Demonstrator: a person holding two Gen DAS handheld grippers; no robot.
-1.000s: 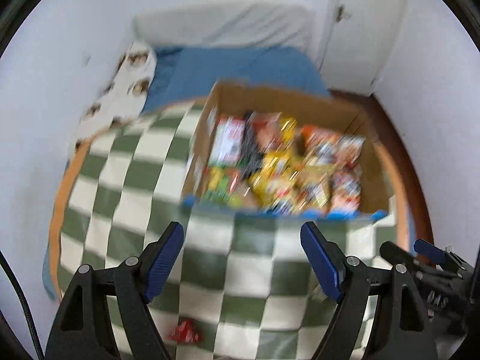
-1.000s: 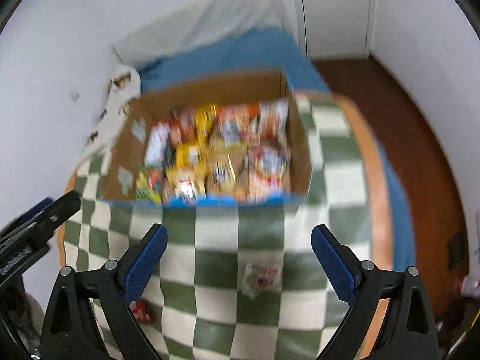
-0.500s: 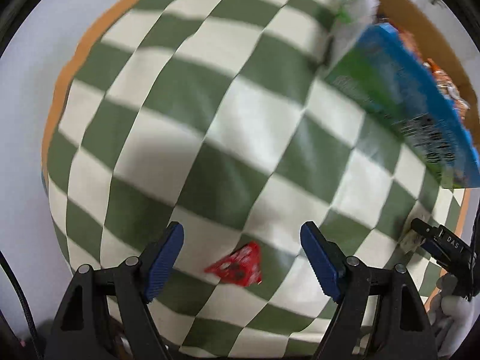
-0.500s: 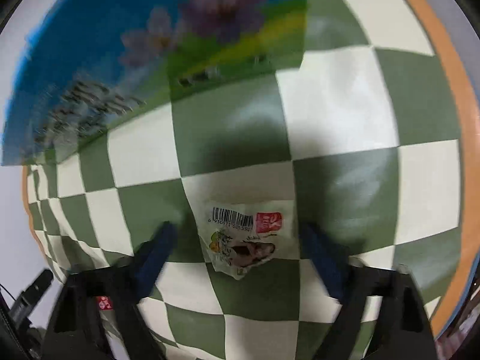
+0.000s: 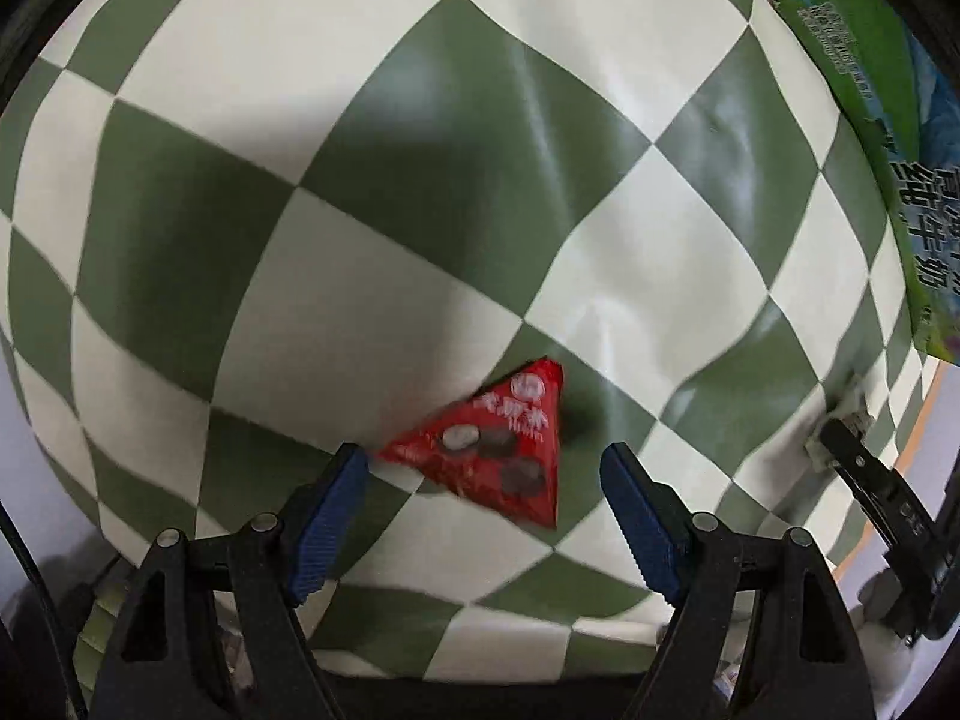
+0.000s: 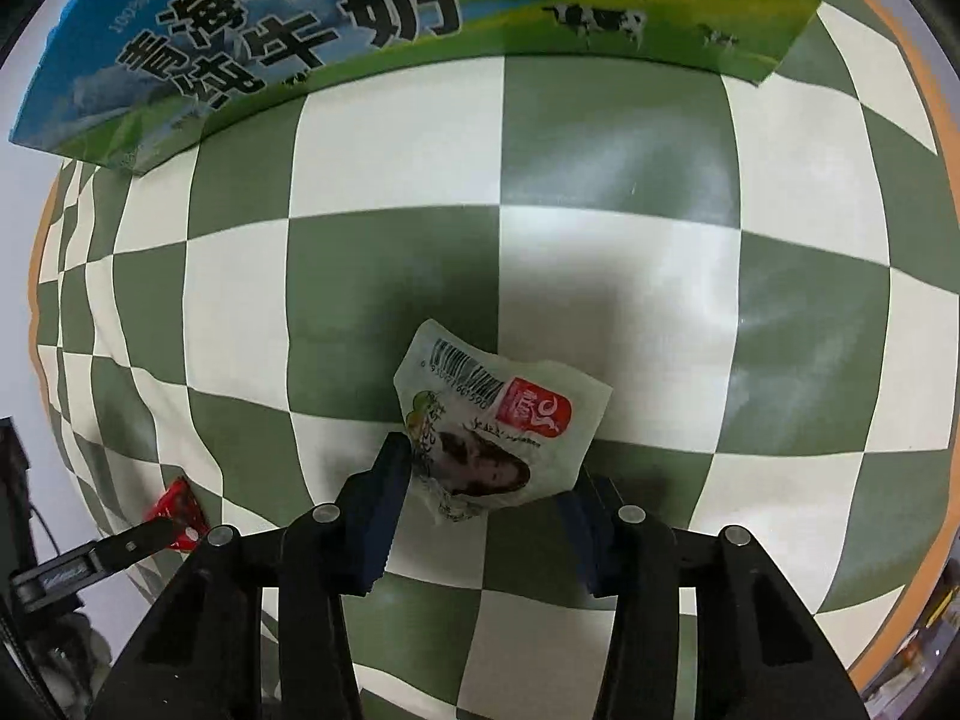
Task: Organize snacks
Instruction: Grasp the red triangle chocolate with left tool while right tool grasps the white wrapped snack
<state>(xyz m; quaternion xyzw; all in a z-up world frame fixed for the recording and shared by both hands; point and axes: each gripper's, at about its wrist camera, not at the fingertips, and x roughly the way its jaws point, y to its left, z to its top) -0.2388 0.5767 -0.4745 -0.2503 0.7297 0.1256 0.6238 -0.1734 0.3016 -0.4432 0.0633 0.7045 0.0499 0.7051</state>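
A red triangular snack packet lies on the green-and-white checked tablecloth. My left gripper is open, low over the cloth, with the packet between its blue pads and not gripped. A pale snack packet with a barcode and red label sits between my right gripper's blue pads, which have closed in against its sides. The red packet also shows in the right wrist view at the lower left, by the left gripper's tip.
The printed blue-and-green side of the snack box stands across the top of the right view and at the right edge of the left view. The table's orange rim runs along the right.
Both grippers dropped from above the box down to the tablecloth. The left now straddles the red packet. The right's pads have closed in on the pale packet.
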